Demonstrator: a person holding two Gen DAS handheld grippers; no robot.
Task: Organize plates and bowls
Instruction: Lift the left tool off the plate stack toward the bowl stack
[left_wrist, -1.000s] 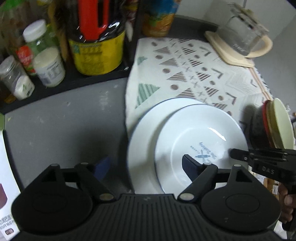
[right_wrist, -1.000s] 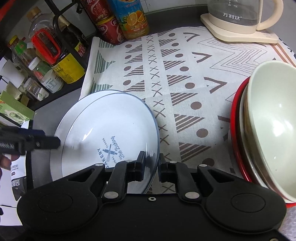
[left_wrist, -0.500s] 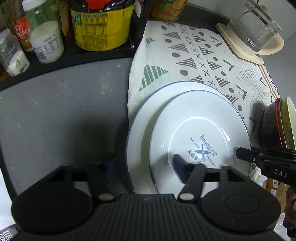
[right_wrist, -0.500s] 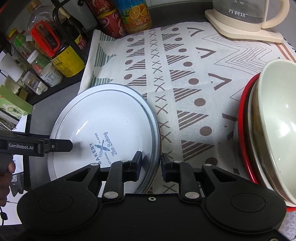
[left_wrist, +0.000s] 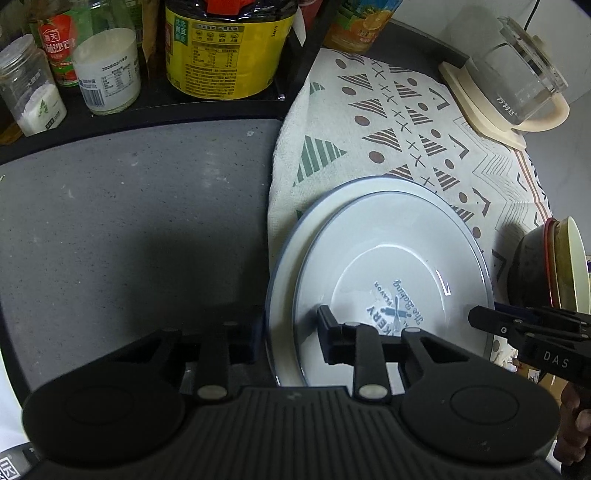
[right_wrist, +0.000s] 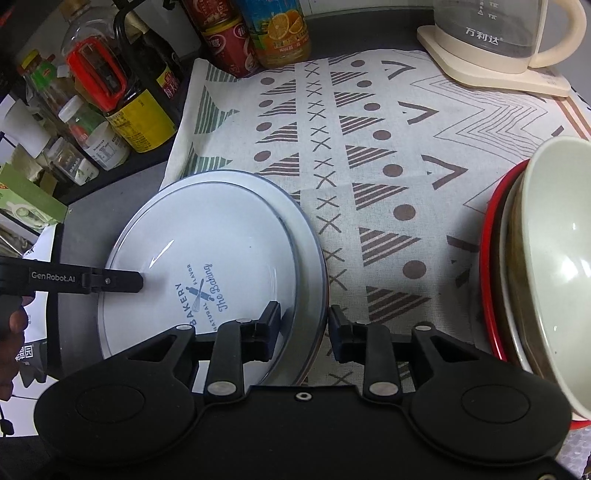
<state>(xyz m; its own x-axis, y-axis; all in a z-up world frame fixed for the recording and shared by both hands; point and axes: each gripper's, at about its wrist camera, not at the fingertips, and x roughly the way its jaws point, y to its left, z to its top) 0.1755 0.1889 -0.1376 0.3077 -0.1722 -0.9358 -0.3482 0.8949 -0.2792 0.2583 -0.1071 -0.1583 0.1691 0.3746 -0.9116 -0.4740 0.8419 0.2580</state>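
A white plate printed "Bakery" (left_wrist: 391, 266) (right_wrist: 207, 251) lies on a larger white blue-rimmed plate (left_wrist: 291, 254) (right_wrist: 308, 236) at the left edge of the patterned cloth. My left gripper (left_wrist: 288, 336) is open and straddles the left rims of both plates. My right gripper (right_wrist: 304, 328) is open and straddles their right rims. Stacked bowls, cream on top of red (right_wrist: 554, 258) (left_wrist: 565, 262), stand at the right.
Bottles and jars (left_wrist: 221, 48) (right_wrist: 122, 103) crowd a rack at the back left. A glass kettle on a cream base (right_wrist: 498, 48) (left_wrist: 513, 92) stands at the back right. Grey counter (left_wrist: 129, 221) lies left of the cloth (right_wrist: 369, 147).
My right gripper has opened and let go of the top plate, which now rests on the larger one. My left gripper has moved in to straddle the left rims.
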